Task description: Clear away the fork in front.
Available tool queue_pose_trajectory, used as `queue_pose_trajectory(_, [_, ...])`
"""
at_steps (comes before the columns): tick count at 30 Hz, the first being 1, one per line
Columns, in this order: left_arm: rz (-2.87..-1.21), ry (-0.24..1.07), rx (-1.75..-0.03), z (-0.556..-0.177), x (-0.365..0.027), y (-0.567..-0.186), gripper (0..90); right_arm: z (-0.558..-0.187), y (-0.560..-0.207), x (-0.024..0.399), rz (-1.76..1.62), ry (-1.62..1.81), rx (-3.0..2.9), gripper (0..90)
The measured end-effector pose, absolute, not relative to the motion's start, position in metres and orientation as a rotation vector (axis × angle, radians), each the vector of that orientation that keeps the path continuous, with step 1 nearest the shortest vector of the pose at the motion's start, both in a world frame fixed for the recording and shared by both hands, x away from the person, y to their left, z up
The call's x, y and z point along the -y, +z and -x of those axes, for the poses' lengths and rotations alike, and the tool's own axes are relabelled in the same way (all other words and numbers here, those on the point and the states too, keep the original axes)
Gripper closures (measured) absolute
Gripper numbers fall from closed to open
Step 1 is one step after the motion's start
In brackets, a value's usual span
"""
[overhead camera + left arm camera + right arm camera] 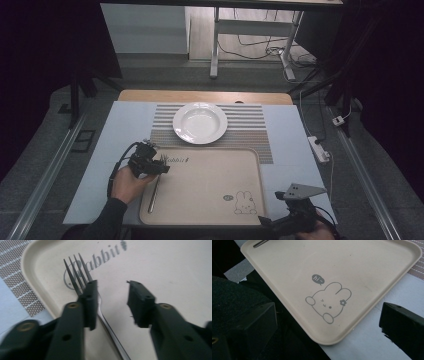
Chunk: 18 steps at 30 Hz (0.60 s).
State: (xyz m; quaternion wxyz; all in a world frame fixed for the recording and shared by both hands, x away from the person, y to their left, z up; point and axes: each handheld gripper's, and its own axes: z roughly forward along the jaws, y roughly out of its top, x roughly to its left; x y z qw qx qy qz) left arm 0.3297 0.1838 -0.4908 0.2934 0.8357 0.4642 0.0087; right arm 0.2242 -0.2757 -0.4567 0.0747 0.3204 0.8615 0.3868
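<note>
A metal fork (154, 189) lies along the left side of a beige tray (210, 182) printed with a rabbit. My left gripper (163, 168) hovers over the fork's tines. In the left gripper view the jaws of the left gripper (112, 296) stand apart; the fork (76, 277) lies flat on the tray (162, 270) under the left jaw, with no pad pressing on it. My right gripper (270, 220) rests at the tray's near right corner. Its own view shows the right gripper (329, 308) open above the tray (324, 265), with nothing between the jaws and the fork's handle end (260, 243) far off.
A white plate (200, 122) sits empty on a striped placemat (250, 130) behind the tray. A white power strip (318, 149) lies at the table's right edge. Light blue table surface (110, 150) shows to the left of the tray.
</note>
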Motion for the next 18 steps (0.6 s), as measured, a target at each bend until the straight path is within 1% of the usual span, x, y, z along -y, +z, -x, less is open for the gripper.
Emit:
queue_pose_trajectory(2, [-2.201, 0.029, -1.194, -0.323, -0.19, -0.486, 47.6, -0.224, -0.457, 0.276, -0.963, 1.159, -2.586, 1.0])
queue_pose_trajectory(5, [-2.175, 0.02, -1.173, -0.313, -0.198, -0.477, 42.2, -0.224, -0.457, 0.275, -0.962, 1.155, -2.587, 1.0])
queue_pose_trajectory(7, [-2.147, 0.042, -1.156, -0.305, -0.203, -0.471, 36.9, -0.224, -0.457, 0.275, -0.963, 1.151, -2.586, 1.0])
queue_pose_trajectory(11, [-2.103, 0.046, -1.129, -0.287, -0.215, -0.468, 28.7, -0.225, -0.457, 0.275, -0.968, 1.151, -2.586, 1.0])
queue_pose_trajectory(18, [-2.03, 0.065, -1.136, -0.256, -0.236, -0.466, 18.9, -0.225, -0.457, 0.275, -0.972, 1.147, -2.585, 0.9])
